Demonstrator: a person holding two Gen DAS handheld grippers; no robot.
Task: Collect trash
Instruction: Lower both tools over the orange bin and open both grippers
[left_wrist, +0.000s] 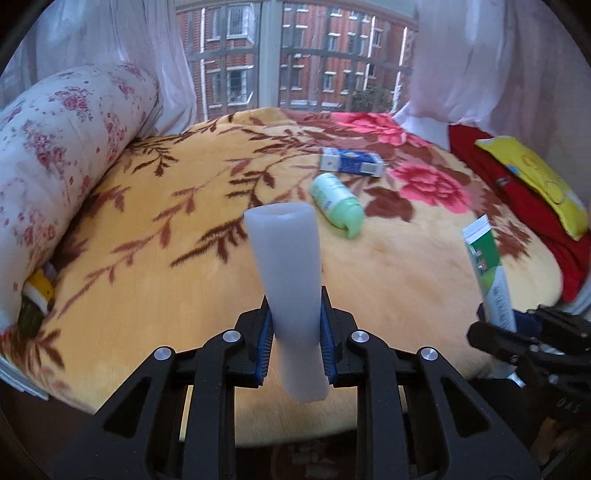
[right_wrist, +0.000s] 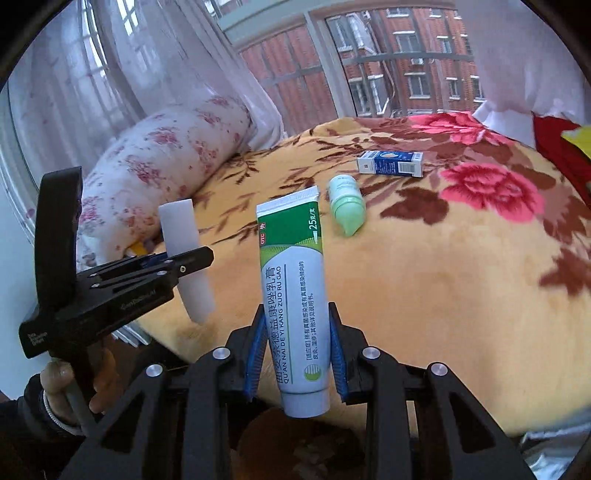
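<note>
Two claws clamped tight: left claw (left_wrist: 295, 343) on foam tube (left_wrist: 286, 291), right claw (right_wrist: 299, 354) on cream tube (right_wrist: 295, 295), above bed's (left_wrist: 155, 236) near edge. Could slip if loosened.

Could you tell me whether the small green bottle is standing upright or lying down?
Lying down: the green bottle rests on its side on the floral blanket.

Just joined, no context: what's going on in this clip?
A person is clearing trash off a bed, a handheld gripper in each hand. The left gripper is shut on a white foam tube; the right gripper is shut on a green-and-white ointment tube. A green bottle and a blue-and-white box lie on the floral blanket.
</note>
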